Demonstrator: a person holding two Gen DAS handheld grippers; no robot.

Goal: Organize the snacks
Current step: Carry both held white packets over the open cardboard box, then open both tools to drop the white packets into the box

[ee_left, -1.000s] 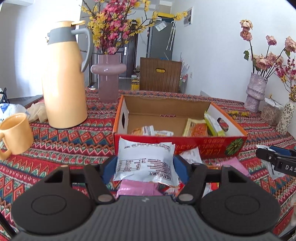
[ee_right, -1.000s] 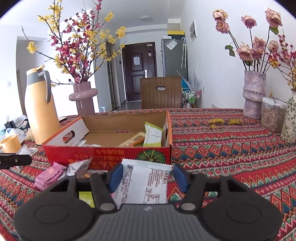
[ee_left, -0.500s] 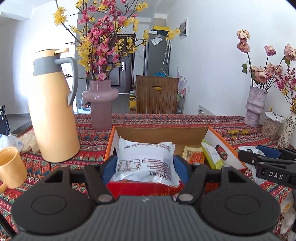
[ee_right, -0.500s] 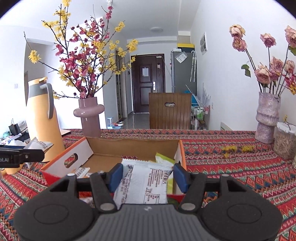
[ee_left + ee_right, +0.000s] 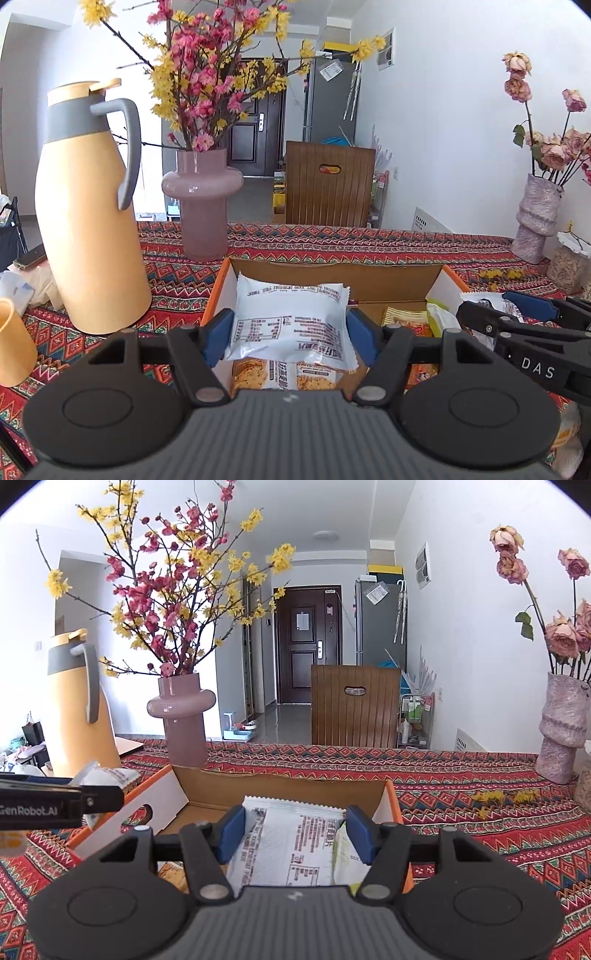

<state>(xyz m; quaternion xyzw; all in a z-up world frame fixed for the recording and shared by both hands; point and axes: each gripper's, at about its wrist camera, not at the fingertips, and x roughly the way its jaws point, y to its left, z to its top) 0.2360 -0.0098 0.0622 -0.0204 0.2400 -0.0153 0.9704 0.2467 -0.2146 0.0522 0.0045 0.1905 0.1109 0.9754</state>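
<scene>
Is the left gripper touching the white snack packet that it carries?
Touching. The left wrist view shows the left gripper with both blue pads pressed against the sides of the white snack packet.

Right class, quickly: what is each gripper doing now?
Left gripper: shut on a white printed snack packet.
Right gripper: shut on another white snack packet.

Two white packets (image 5: 290, 321) (image 5: 291, 840), one cardboard box (image 5: 332, 271), perhaps four loose snacks inside, two vases (image 5: 202, 206) (image 5: 535, 221), one jug (image 5: 88, 221).
</scene>
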